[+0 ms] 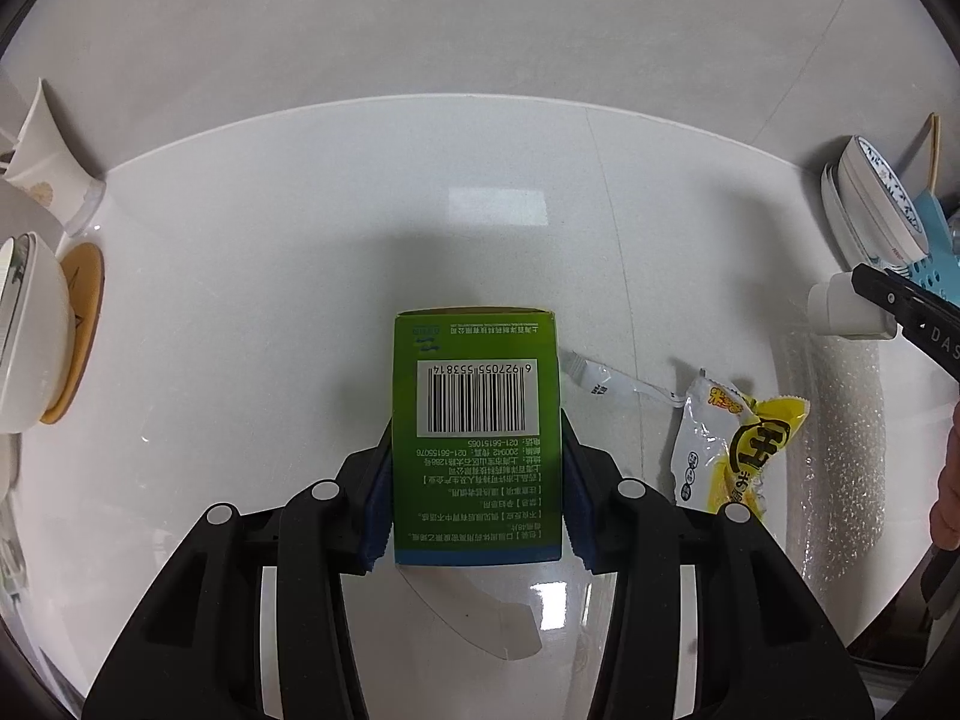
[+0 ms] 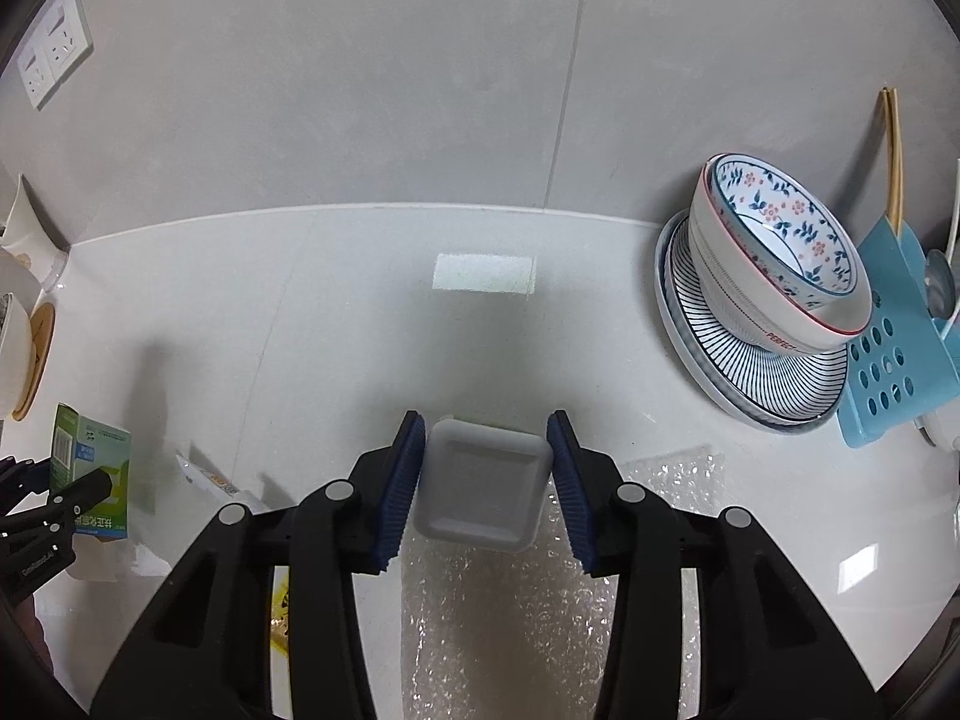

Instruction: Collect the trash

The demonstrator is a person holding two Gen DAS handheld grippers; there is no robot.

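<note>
My left gripper (image 1: 477, 480) is shut on a green carton with a barcode (image 1: 477, 420), held above the white countertop (image 1: 300, 300). In the right wrist view the same green carton (image 2: 90, 468) shows at far left in the left gripper (image 2: 84, 489). My right gripper (image 2: 486, 474) is shut on a small white square container (image 2: 483, 489), lifted over a sheet of bubble wrap (image 2: 510, 618). The left wrist view shows that white container (image 1: 840, 312) at the right edge in the right gripper's fingers (image 1: 888, 294). A yellow and white snack wrapper (image 1: 729, 444) and a white sachet (image 1: 606, 381) lie on the counter.
Stacked patterned bowls and a striped plate (image 2: 774, 300) lean beside a blue utensil rack (image 2: 894, 360) at the right. A white bowl on a wooden coaster (image 1: 36, 342) and a paper cup (image 1: 48, 162) stand at the left. A grey tiled wall (image 2: 420, 90) with sockets (image 2: 51, 48) backs the counter.
</note>
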